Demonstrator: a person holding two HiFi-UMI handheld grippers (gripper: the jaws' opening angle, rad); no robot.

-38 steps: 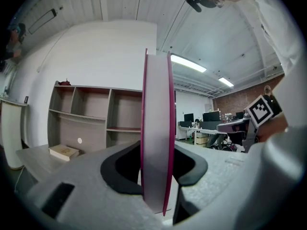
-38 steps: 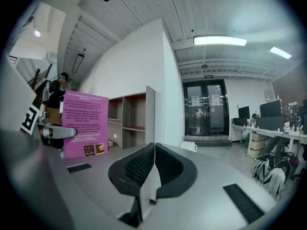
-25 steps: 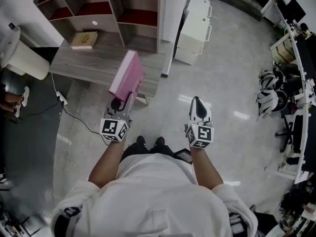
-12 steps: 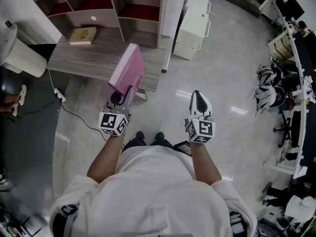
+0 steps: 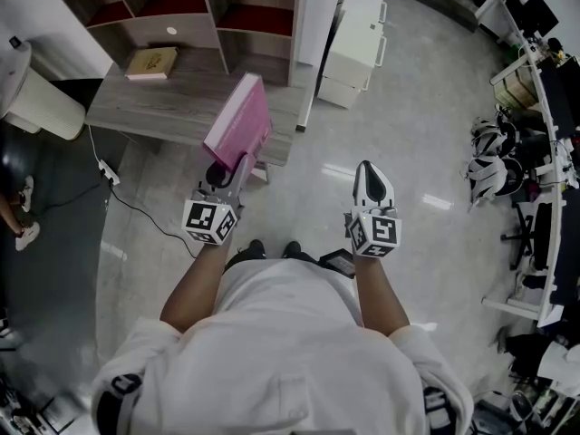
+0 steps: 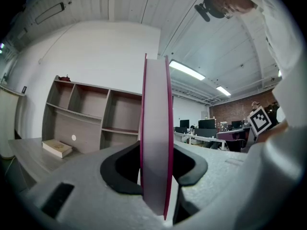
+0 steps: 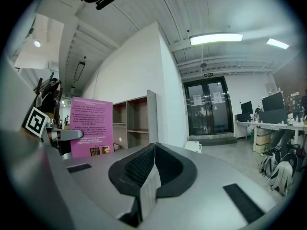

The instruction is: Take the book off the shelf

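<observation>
A pink book point(image 5: 239, 121) stands upright in my left gripper point(image 5: 228, 169), which is shut on its lower edge. The left gripper view shows the book point(image 6: 156, 128) edge-on, white pages between magenta covers, pinched by the two dark pads. In the right gripper view its pink back cover point(image 7: 91, 127) faces me at the left. The book is held in the air in front of the wooden shelf unit point(image 5: 208, 16), above the desk's near edge. My right gripper point(image 5: 372, 181) is shut and holds nothing, level with the left one, over the floor; its pads point(image 7: 152, 166) meet.
A grey wooden desk point(image 5: 163, 107) stands under the shelf with a tan book point(image 5: 151, 62) lying on it. White drawer cabinet point(image 5: 355, 45) is to the right. A white bin point(image 5: 36, 102) and cable lie at left. Office desks and helmets point(image 5: 494, 166) at far right.
The left gripper with the pink book has shifted slightly right and toward me; the right gripper drifted a little right. The grip on the book is unchanged.
</observation>
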